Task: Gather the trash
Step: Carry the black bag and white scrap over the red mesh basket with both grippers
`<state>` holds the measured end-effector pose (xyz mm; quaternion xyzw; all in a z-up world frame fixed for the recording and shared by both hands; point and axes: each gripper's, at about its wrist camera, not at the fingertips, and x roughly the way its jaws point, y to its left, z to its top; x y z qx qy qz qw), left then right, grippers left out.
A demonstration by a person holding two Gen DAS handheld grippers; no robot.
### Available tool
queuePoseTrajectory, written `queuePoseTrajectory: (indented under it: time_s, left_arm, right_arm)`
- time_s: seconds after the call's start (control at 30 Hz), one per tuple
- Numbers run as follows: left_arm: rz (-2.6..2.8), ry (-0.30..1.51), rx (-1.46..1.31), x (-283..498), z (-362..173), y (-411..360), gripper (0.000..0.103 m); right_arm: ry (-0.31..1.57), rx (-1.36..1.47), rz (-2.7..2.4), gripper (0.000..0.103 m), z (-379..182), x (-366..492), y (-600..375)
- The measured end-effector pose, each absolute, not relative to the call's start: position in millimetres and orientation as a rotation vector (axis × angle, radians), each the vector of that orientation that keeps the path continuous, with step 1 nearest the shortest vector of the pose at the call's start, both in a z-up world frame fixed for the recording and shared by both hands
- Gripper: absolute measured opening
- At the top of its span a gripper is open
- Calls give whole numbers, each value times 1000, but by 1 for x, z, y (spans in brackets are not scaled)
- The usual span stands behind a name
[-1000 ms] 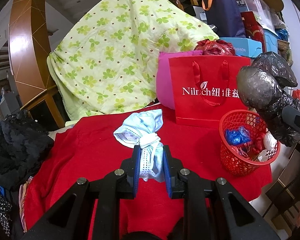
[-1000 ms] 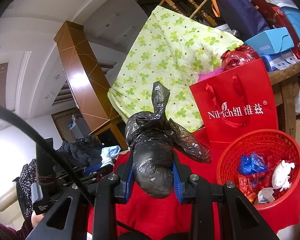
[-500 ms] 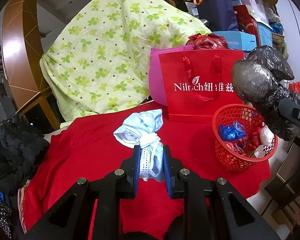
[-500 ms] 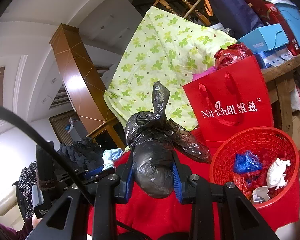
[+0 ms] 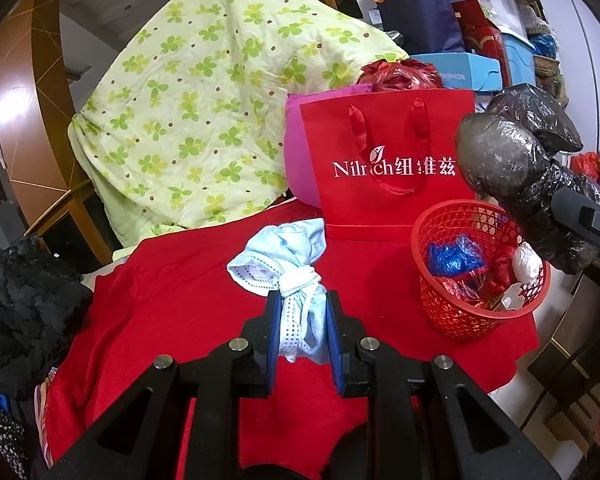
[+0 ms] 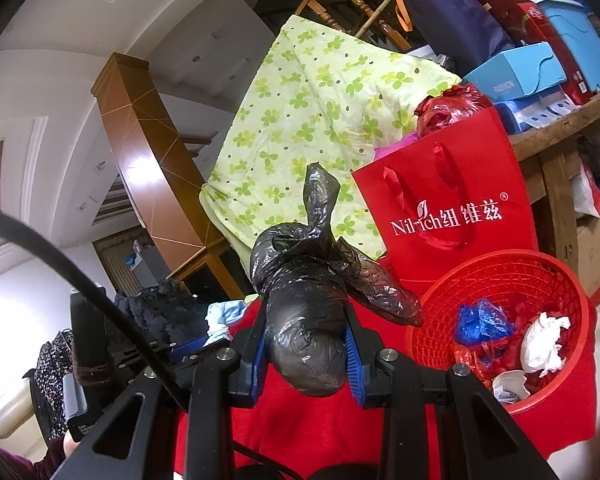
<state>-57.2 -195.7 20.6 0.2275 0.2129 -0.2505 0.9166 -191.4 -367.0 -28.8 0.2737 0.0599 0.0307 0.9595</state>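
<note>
Left tongs [image 5: 302, 326] pinch a knotted blue rag [image 5: 290, 270]; right tongs [image 6: 306, 354] clamp a black bag [image 6: 306, 320]. Released short of the red basket [image 6: 500, 276] at lower right, either could drop onto the counter [image 5: 172, 304].

even indoor light, sharp centre; strong fisheye bending and dark corners; glare on the wooden column [image 6: 148, 184].

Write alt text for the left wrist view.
The left gripper clamps a knotted pale blue cloth bundle above a red tablecloth. To the right, a red mesh basket of scraps sits before a red gift bag, with a tied black plastic bag held above it.
</note>
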Motion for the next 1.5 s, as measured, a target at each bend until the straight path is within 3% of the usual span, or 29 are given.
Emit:
queuePoseTrajectory:
  time_s: [1.5]
  left_arm:
    - [-587, 491, 552, -66, -12, -237, 22]
  right_arm:
    - [138, 646, -8, 34, -56, -201, -399]
